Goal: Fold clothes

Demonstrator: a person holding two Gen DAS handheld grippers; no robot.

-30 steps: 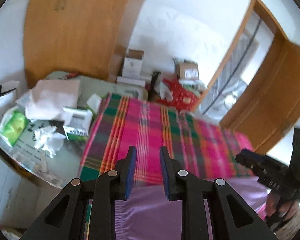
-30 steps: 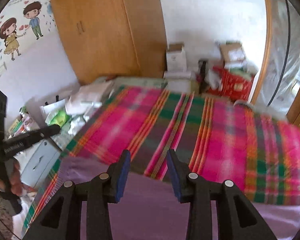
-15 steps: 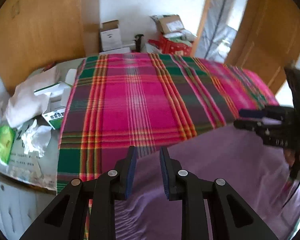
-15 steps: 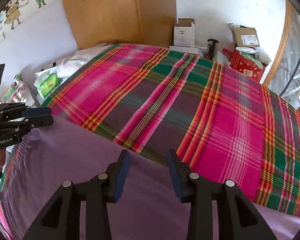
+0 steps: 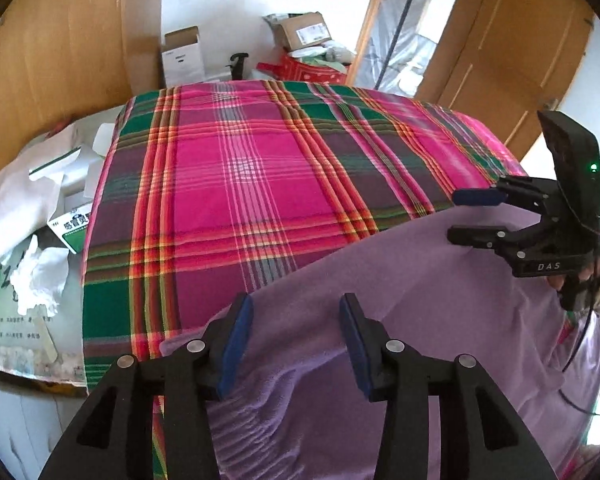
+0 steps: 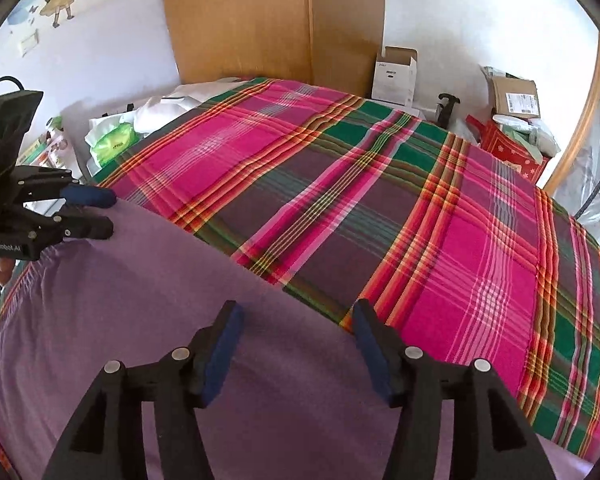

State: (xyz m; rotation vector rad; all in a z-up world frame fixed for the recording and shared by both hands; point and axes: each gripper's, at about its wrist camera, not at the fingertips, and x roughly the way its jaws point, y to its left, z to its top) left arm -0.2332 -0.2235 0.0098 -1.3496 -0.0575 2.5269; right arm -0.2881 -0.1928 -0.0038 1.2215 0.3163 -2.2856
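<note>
A purple garment (image 5: 400, 300) lies spread over the near part of a bed with a pink, green and red plaid cover (image 5: 260, 168). My left gripper (image 5: 296, 320) is open above the garment's gathered left end, with nothing between its pads. My right gripper (image 6: 296, 328) is open over the garment (image 6: 160, 300) near its far edge. The right gripper shows in the left wrist view (image 5: 464, 216), open at the garment's right end. The left gripper shows in the right wrist view (image 6: 100, 212), open at the left end.
A cluttered side table (image 5: 28, 248) with tissues, boxes and a green packet stands left of the bed. Cardboard boxes (image 5: 182, 56) and a red box (image 5: 308, 70) sit by the far wall. A wooden wardrobe (image 6: 260, 20) and a door (image 5: 512, 52) stand behind.
Both grippers have opened wider and let go of the purple garment, which now lies lower and flatter on the bed. Both views have tilted down toward the bed.
</note>
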